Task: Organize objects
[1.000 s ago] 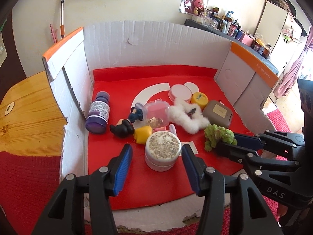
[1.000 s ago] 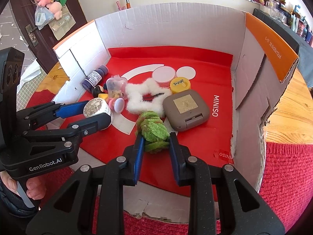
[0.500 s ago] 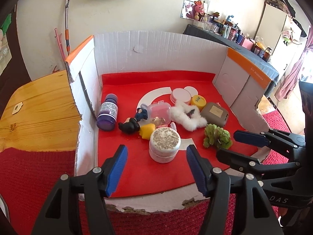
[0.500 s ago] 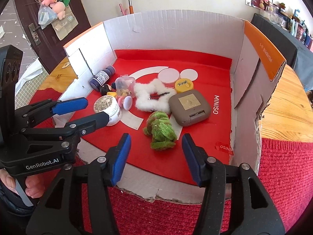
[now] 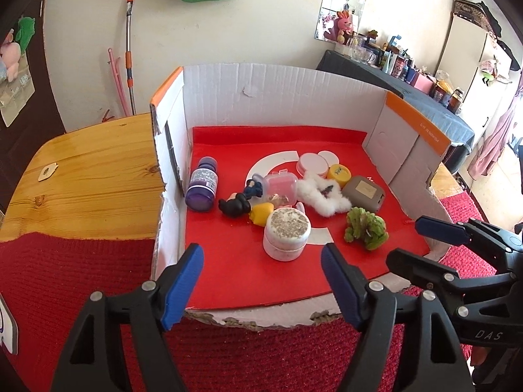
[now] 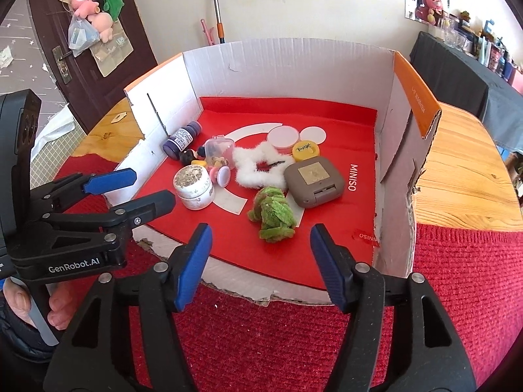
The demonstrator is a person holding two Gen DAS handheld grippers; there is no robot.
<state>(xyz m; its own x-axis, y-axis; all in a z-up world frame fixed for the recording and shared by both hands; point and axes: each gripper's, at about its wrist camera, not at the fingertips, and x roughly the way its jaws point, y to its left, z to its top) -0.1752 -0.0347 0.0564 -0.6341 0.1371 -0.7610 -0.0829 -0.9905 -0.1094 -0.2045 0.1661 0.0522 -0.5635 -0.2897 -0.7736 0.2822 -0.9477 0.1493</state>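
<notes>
Objects to be organized lie together on the red floor of an open cardboard box [image 6: 294,65], whose near edge is torn and whose walls are white corrugated board. Nearest to the front stand a round white jar [image 5: 287,233] with a speckled, rough-looking lid and a soft green plush toy [image 6: 273,214]; both rest free on the red floor. The left gripper [image 5: 261,281] has just been opening its jaws, and now they stand wide before the jar with nothing between them. The right gripper [image 6: 260,258] has also just been opening; its blue pads are spread apart, short of the green toy, and hold nothing. It seems a placing step is finished for these two items, and the next move probably calls for choosing another object and bringing open jaws around it. Behind are a fluffy white scrunchie [image 6: 258,168], a smooth grey square case [image 6: 313,181], a purple bottle [image 5: 202,186] lying on its side, and a clear plastic box [image 5: 280,187].
</notes>
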